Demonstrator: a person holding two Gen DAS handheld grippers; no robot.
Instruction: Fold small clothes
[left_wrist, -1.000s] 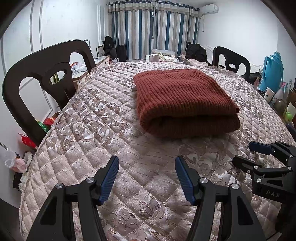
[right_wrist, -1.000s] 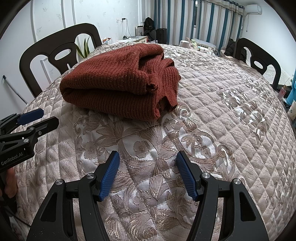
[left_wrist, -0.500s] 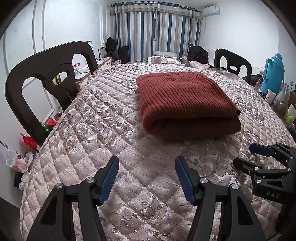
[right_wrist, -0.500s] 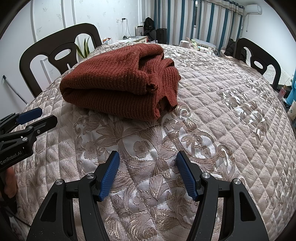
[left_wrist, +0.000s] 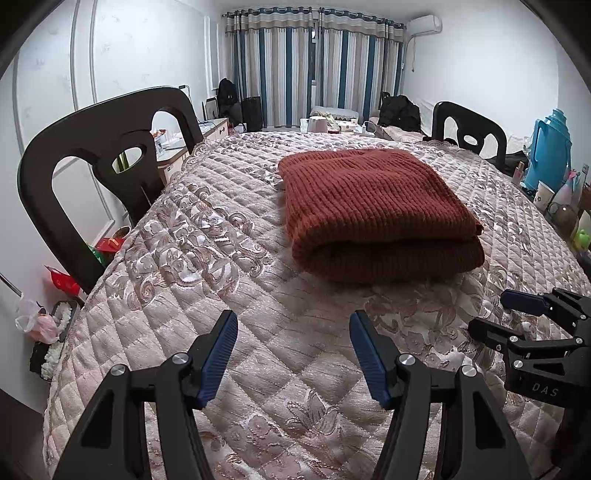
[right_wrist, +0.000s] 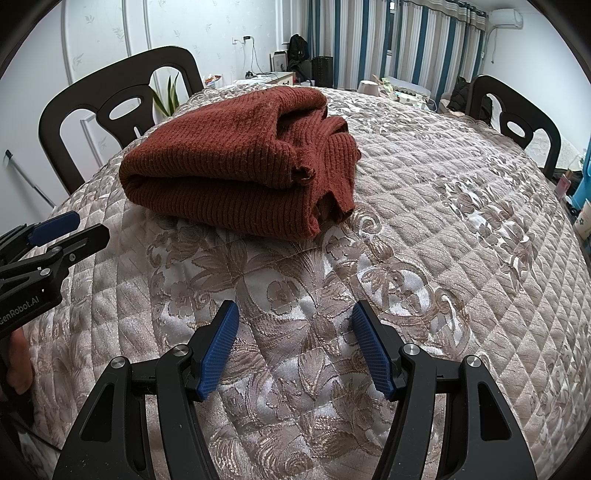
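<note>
With both tongs, left gripper (left_wrist: 293, 345) and right gripper (right_wrist: 293, 341), gaping about halfway and holding nothing, short of the folded rust sweater (left_wrist: 373, 206) mid-quilt (left_wrist: 177, 295), best just to square its loose right-hand edges.

Sweater (left_wrist: 376, 210) on table (left_wrist: 221, 295), claws nearer.

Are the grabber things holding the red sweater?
No. The left gripper and right gripper both have open jaws with nothing between them. The folded sweater lies untouched on the quilted table cover.
</note>
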